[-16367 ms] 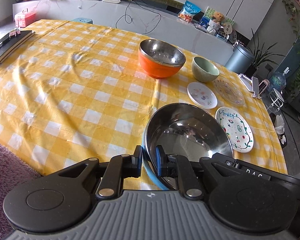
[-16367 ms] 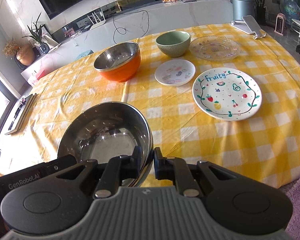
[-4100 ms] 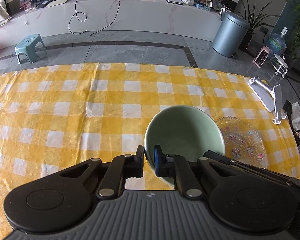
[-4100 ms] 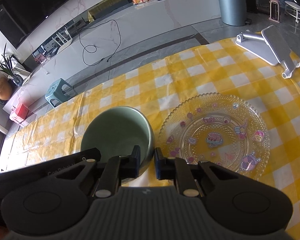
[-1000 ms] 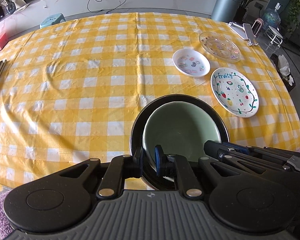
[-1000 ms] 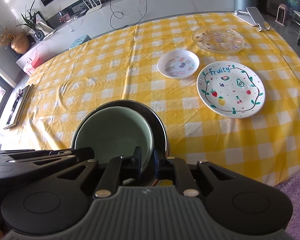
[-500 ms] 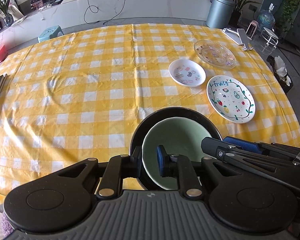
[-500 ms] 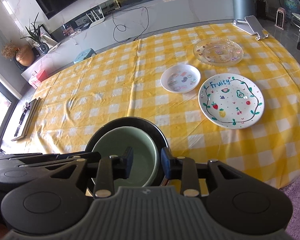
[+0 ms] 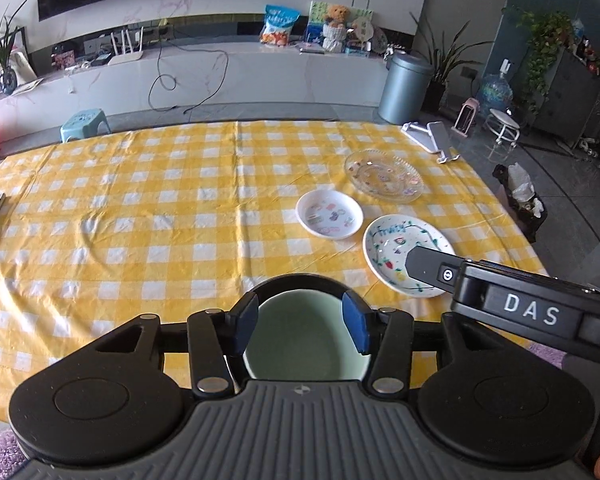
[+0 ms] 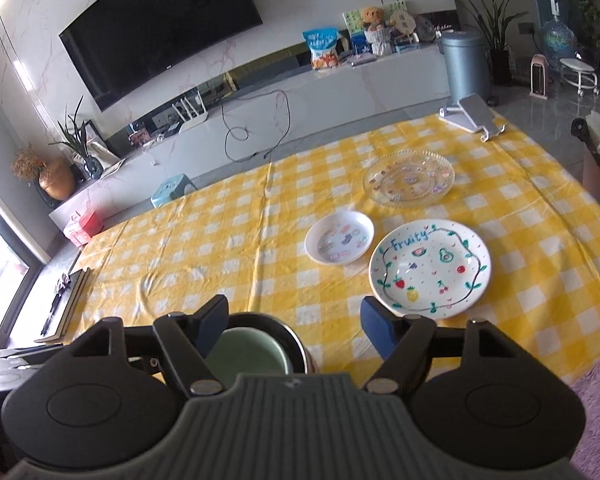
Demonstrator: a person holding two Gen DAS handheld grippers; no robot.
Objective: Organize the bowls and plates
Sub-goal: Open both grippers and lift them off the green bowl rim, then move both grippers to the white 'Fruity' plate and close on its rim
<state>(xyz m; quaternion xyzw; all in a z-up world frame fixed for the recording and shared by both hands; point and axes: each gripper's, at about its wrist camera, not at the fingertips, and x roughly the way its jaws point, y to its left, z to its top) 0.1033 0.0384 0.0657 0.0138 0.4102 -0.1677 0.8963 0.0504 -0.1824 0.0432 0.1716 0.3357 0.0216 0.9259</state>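
Left wrist view: green bowl (image 9: 306,336) nested in steel bowl (image 9: 300,282) at table's near edge; left gripper (image 9: 300,326) and right gripper (image 10: 292,322), jaws just spread and empty, should lift straight clear, avoiding rims.

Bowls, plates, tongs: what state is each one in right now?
Green bowl: upright, nested inside the metal bowl, let go.
Fruit plate: flat on the tablecloth, empty.
Small white plate: flat, empty, unstacked.
Glass plate: flat, empty, unstacked.
Left tongs: open, just widened, gripping nothing.
Right tongs: open, just widened, gripping nothing.
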